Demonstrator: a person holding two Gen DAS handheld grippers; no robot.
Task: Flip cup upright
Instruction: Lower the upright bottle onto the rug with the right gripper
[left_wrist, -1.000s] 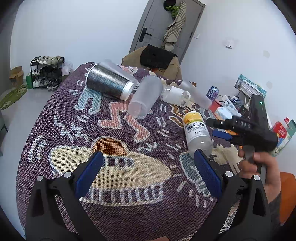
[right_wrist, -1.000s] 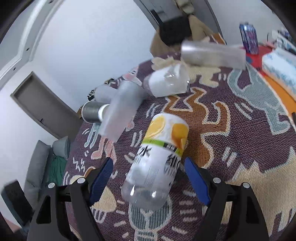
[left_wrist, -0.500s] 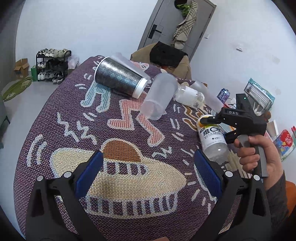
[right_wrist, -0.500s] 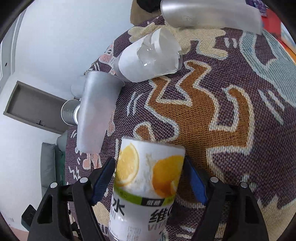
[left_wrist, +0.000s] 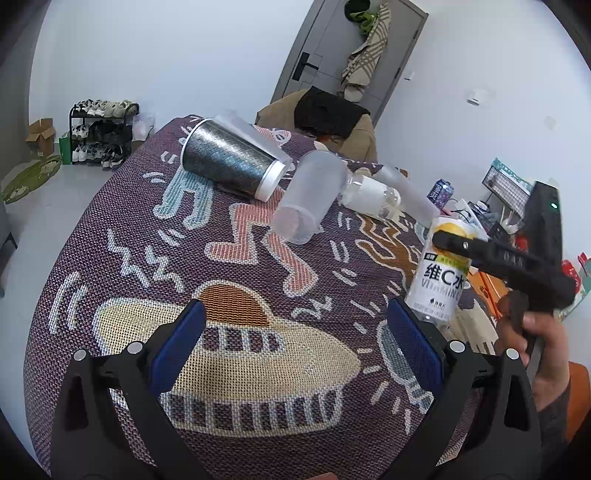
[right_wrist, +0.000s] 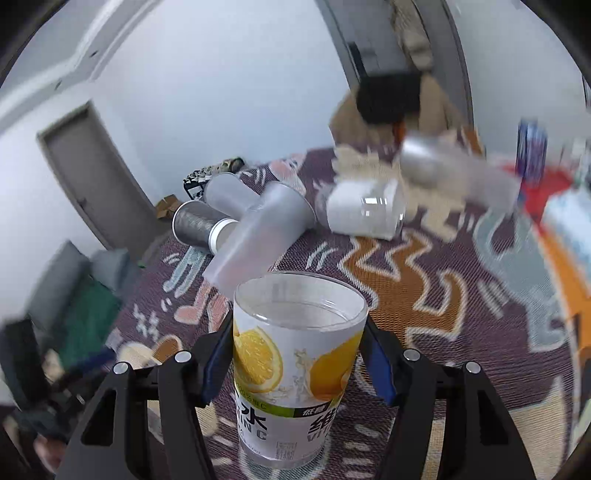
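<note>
A clear cup with a lemon-print label (right_wrist: 295, 373) stands upright, open end up, between the blue pads of my right gripper (right_wrist: 297, 363), which is shut on it near its upper part. In the left wrist view the same cup (left_wrist: 441, 273) stands at the right on the patterned cloth (left_wrist: 129, 266), with the right gripper (left_wrist: 448, 242) clamped on its top. My left gripper (left_wrist: 293, 347) is open and empty, low over the near part of the cloth.
Several other cups lie on their sides at the far end: a dark textured tumbler (left_wrist: 231, 162), a frosted cup (left_wrist: 308, 197), a white-labelled clear cup (left_wrist: 369, 194) and a frosted cup behind it (left_wrist: 406, 194). Boxes and clutter sit at the right edge (left_wrist: 506, 206).
The right gripper closed on the lemon-label cup that lay on its side and turned it upright, open end up. The left gripper stayed open and nearly still.
</note>
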